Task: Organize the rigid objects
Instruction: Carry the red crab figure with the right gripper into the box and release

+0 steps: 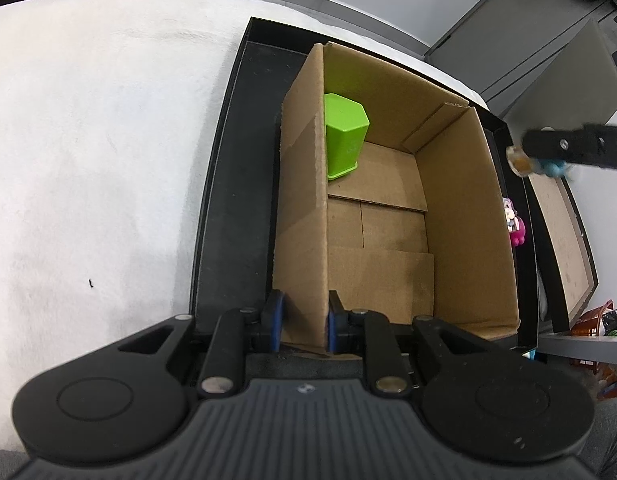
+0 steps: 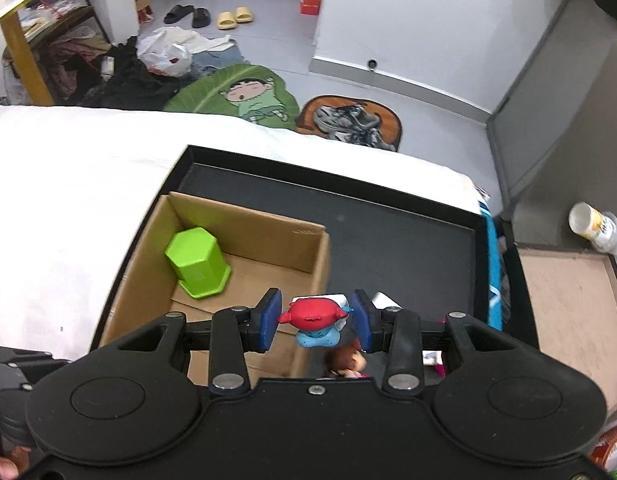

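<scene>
Right claw point(image 2: 314, 322) grips toy figure point(image 2: 313, 314) btwn pads.

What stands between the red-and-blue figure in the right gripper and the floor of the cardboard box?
Only the cardboard box's near right wall, below and left of the figure held in the right gripper. The top is open and the floor mostly bare; the green cup stands in the far corner.
</scene>
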Available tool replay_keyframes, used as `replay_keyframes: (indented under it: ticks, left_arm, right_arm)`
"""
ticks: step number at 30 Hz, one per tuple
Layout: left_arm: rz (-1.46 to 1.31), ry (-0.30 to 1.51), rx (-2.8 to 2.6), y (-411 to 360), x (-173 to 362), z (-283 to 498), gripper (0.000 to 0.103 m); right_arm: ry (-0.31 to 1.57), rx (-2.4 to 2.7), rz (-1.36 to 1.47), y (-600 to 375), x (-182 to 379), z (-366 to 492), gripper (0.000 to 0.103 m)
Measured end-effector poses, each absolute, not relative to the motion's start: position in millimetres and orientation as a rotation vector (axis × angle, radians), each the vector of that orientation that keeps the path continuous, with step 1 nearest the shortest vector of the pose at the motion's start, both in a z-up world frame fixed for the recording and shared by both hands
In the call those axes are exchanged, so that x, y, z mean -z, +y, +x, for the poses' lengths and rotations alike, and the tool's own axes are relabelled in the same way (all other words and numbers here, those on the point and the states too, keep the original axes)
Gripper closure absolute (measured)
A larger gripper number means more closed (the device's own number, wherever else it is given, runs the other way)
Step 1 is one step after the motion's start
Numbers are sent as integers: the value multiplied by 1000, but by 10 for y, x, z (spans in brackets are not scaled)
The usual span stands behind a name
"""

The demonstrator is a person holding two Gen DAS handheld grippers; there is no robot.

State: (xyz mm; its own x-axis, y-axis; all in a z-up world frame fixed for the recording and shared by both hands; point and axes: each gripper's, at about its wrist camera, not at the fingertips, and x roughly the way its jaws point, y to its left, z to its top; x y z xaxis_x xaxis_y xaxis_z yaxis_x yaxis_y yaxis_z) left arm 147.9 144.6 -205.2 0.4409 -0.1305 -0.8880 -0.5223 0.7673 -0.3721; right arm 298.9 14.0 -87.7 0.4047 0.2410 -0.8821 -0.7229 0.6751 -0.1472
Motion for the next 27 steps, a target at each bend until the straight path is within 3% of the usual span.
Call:
replay_keyframes:
  ticks: [27]
  left_arm:
    - [-690,1109,-267,1462,2063,1485,83]
  right_arm:
    - [1058,-714,-605,647,1533,2999,65]
